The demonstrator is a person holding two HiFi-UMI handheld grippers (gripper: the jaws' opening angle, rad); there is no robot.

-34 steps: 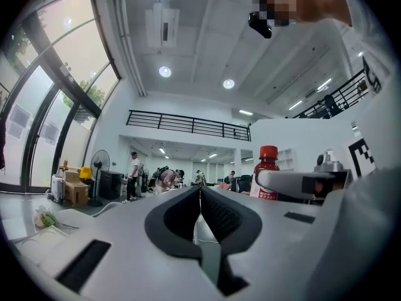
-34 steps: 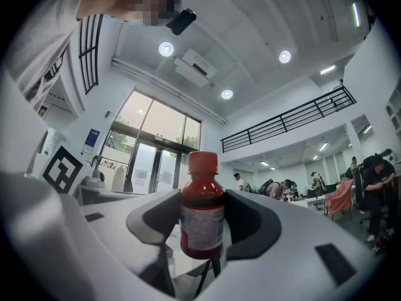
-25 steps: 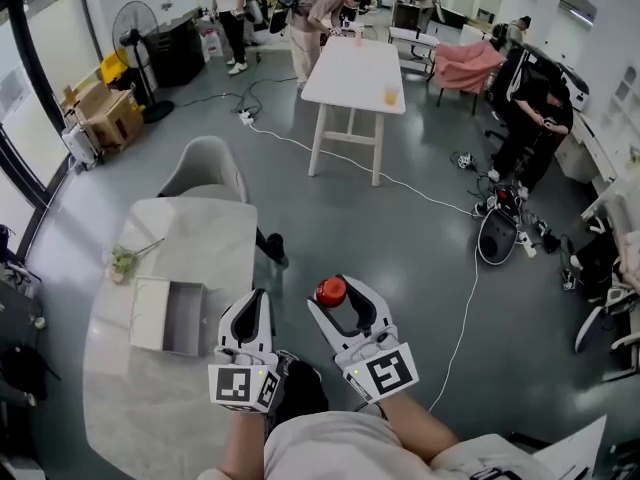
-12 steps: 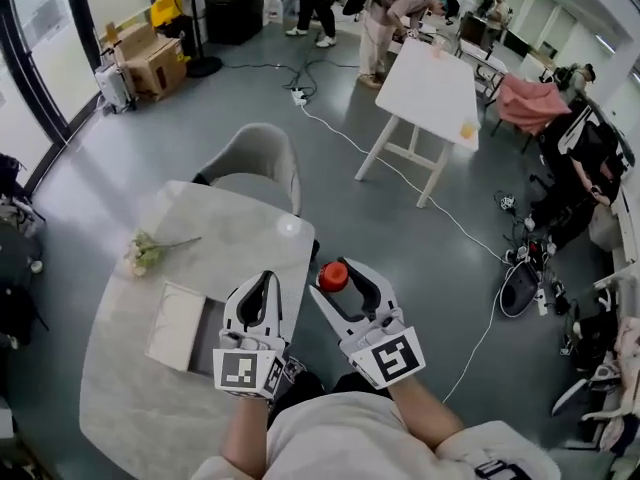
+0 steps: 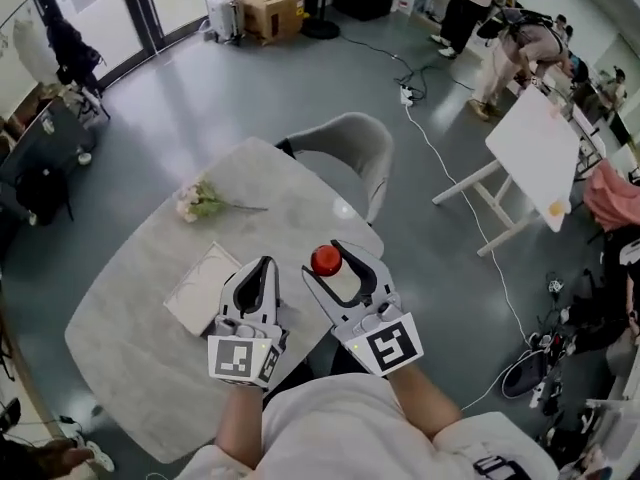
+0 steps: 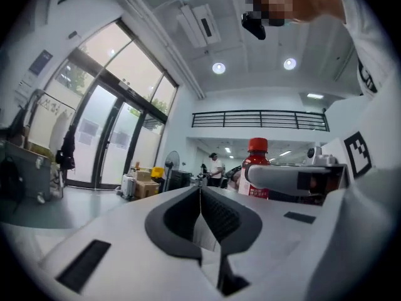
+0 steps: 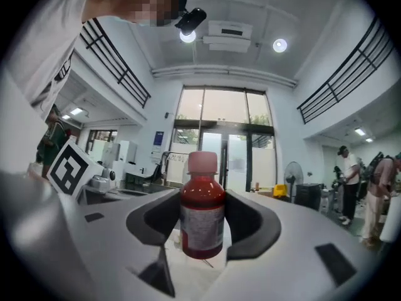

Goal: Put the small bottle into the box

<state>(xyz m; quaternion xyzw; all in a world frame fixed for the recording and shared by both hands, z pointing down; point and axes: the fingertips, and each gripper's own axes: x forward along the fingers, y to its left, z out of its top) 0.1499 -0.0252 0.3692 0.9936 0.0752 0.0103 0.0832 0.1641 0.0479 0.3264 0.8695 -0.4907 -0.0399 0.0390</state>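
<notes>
The small bottle [image 7: 202, 215], filled with red liquid under a red cap and wearing a pale label, stands upright between the jaws of the right gripper [image 5: 338, 270], which is clenched on its body from both sides. In the head view the bottle is in the air over the near right edge of the table [image 5: 130, 348], not touching it. Just to its left hangs the left gripper [image 5: 258, 276] with its jaws pressed together and nothing between them; its own view shows the two dark pads meeting in a line, and the bottle beyond them to the right. The box [image 5: 200, 288] – white, flat and shallow – lies on the table toward the near edge, and the left gripper covers its right end, so how much of it is open cannot be told. Well apart from it, toward the far left edge of the table, lies a small bunch of flowers [image 5: 198, 203]. A grey chair [image 5: 345, 148] stands at the far edge, and beyond it, across the grey floor – a white trestle table [image 5: 540, 148].
</notes>
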